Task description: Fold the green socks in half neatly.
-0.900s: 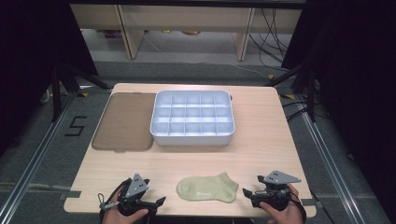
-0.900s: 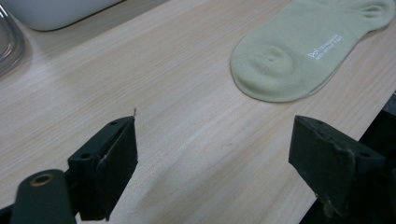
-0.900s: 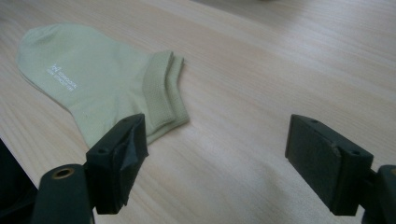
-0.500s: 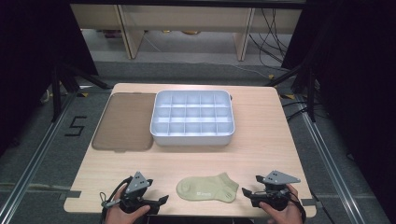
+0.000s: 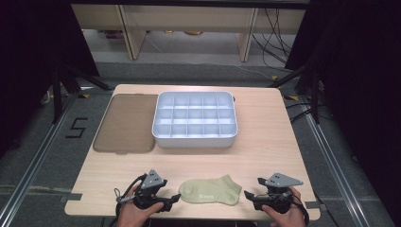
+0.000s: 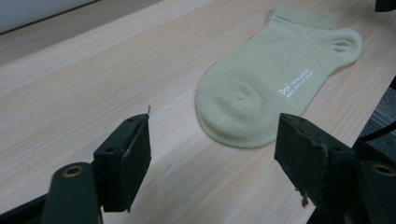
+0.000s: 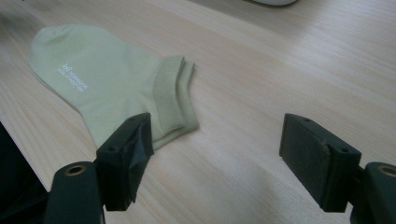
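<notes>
Wooden bench [image 5: 265, 142]: little has shifted; both grippers (left [image 5: 171, 202], right [image 5: 249, 196]) remain flanking the sock [image 5: 210, 191], fingers spread wide, nothing gripped.

A pale green sock [image 5: 211, 191] lies flat on the wooden table [image 5: 265, 151] near its front edge, between the two grippers. The left gripper [image 5: 171, 202] sits just off the sock's toe end, the right gripper [image 5: 247, 196] just off its cuff end, each held in a hand. Well beyond the fingers, a white compartment tray [image 5: 195, 119] stands beside a brown lid [image 5: 126, 123], their edges touching
</notes>
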A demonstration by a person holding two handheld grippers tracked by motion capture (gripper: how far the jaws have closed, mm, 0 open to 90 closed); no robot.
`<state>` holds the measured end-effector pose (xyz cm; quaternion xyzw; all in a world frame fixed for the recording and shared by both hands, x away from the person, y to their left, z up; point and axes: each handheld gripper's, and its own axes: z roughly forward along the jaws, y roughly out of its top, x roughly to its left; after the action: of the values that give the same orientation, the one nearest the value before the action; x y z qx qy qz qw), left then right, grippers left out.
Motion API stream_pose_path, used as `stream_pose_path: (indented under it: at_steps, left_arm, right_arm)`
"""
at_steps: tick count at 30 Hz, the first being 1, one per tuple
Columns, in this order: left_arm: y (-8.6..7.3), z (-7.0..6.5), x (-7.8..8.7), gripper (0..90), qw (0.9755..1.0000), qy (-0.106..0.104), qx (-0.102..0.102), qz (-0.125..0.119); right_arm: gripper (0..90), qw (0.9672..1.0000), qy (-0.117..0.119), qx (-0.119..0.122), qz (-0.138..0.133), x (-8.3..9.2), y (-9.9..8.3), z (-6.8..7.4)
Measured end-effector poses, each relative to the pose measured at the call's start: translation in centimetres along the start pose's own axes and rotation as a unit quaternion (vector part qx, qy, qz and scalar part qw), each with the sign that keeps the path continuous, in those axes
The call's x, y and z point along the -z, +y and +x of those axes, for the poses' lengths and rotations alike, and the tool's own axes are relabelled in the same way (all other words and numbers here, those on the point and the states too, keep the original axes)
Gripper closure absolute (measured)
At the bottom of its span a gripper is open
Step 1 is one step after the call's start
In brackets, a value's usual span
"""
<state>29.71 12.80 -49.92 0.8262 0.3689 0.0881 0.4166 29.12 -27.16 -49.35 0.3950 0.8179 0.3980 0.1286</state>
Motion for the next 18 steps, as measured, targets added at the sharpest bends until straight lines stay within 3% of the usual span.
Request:
stream_pose_path:
  at_steps: [3, 5, 8, 12, 14, 15, 18]
  left_arm:
    - [0.4, -0.3, -0.8, 31.7, 1.0000, -0.002, -0.004, 0.008]
    - [0.7, -0.4, -1.3, 33.5, 0.9996, -0.012, -0.013, 0.020]
    - [1.3, -0.2, -1.7, 34.3, 0.9995, -0.015, -0.015, 0.025]
    - [1.5, -0.4, -2.5, 36.9, 0.9995, -0.010, -0.010, 0.030]
    - [1.6, -0.5, -2.9, 38.7, 0.9989, -0.012, -0.024, 0.038]
    - [1.5, -0.7, -3.1, 39.7, 0.9991, -0.012, -0.017, 0.036]
    - [1.8, -0.8, -3.3, 42.0, 0.9979, -0.008, -0.044, 0.047]
  right_arm:
    - [26.5, 1.0000, 0.002, 0.000, 0.002, -0.1, 0.0, 0.0]
    - [26.5, 0.9999, -0.016, -0.004, -0.001, 0.1, 0.0, 0.2]
    - [26.5, 0.9999, -0.002, -0.009, -0.007, 0.0, -0.1, 0.2]
    - [26.5, 0.9999, 0.002, -0.007, -0.009, -0.1, 0.0, 0.2]
    - [26.5, 1.0000, -0.001, -0.006, -0.005, 0.0, 0.0, 0.2]
    - [26.4, 1.0000, -0.001, -0.006, -0.005, 0.0, 0.0, 0.2]
    - [26.3, 0.9999, 0.003, -0.005, -0.011, -0.1, 0.0, 0.2]
